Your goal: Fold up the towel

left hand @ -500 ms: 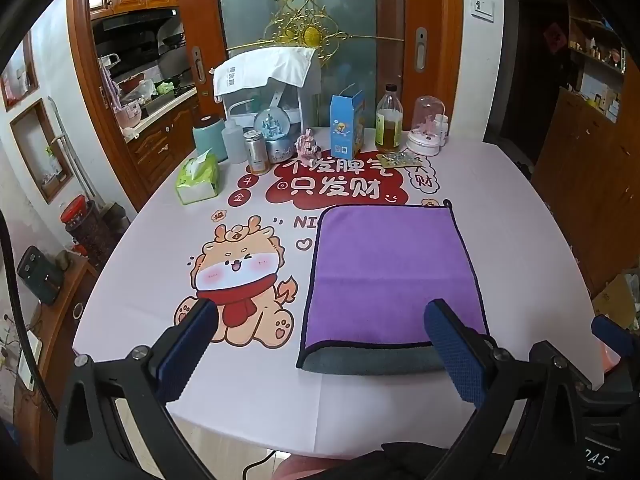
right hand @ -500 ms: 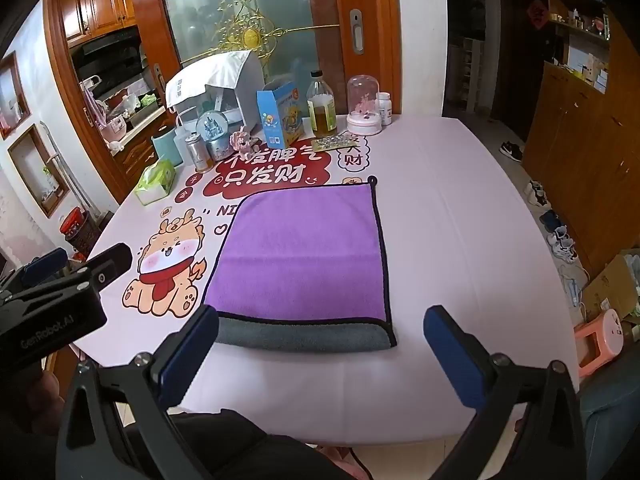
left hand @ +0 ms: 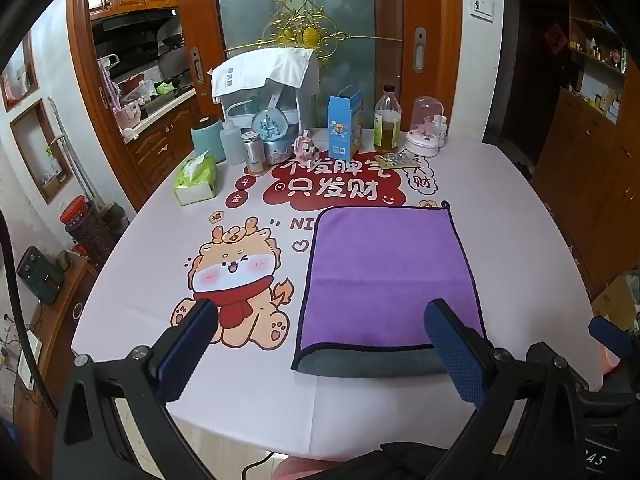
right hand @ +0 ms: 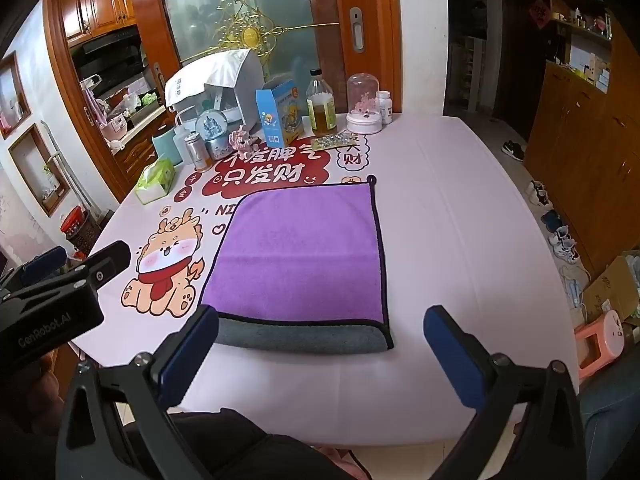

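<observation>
Towel [left hand: 390, 276] flat on desk [left hand: 520, 248], toward the near edge, right of the printed dragon cartoon [left hand: 236, 280]. Looks folded at least once already: purple face up, grey underside [left hand: 372, 362] showing as a strip along the near edge where the top layer stops short, hanging loop at the far right corner. Faint crease across the purple face, so probably opened flat or re-folded at some point; can't confirm. Layers not flush at the near edge, so fold is loose. Judging by size, likely one more fold left, possibly side to side, plus squaring up the edges. Left gripper [left hand: 320, 354] off the cloth, fingers [left hand: 188, 354] wide apart, nothing between them, hovering over the near desk edge left of the towel's middle. Right gripper [right hand: 320, 354] same story: fingers [right hand: 456, 354] spread wide, empty, above the near edge with the towel's near right corner between them in view but not touched. Versus half a second ago: towel unchanged, same spot, same grey strip. Both grippers in virtually the same pose, still open and still clear of the cloth. No grasp started yet. Clutter at the far end untouched.
</observation>
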Available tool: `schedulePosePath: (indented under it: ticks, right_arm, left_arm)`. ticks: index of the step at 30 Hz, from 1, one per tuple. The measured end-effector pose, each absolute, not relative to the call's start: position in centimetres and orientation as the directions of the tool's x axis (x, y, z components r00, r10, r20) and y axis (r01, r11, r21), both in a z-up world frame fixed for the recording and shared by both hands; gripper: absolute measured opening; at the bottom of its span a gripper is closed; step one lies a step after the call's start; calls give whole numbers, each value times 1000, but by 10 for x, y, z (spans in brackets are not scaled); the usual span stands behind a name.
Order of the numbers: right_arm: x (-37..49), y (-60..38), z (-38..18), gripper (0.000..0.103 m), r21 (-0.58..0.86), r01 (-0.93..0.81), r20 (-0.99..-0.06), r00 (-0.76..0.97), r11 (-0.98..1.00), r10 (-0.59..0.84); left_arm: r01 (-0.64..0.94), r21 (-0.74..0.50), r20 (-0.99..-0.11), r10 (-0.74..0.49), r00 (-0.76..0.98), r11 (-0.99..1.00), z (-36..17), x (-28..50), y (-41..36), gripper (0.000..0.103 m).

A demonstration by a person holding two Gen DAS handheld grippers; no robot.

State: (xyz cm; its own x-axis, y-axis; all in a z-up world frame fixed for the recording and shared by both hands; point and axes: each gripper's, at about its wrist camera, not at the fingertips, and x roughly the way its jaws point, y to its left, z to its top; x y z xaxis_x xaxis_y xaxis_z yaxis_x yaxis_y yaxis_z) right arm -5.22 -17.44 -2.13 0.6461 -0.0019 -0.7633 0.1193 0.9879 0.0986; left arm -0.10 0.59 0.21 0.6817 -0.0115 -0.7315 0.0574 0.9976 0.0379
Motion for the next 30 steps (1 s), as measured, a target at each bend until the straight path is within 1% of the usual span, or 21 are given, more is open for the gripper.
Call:
schedulePosePath:
  ticks: [5,23,30]
  right_arm:
    - [-51,-178,-21,103,100,118,-764,645,988,1]
    - [-53,-187,-21,102,116,108,-762,648,987,19]
    - [-58,-193,-21,101,129,105,-762,647,986,31]
  left_arm:
    - [54,43,-728,-5,686,998,5,0,-8,102]
    - [47,54,-730,7,684,997,6,-7,-11,102]
    - [50,62,-730,11,683,997,7,-11,-14,102]
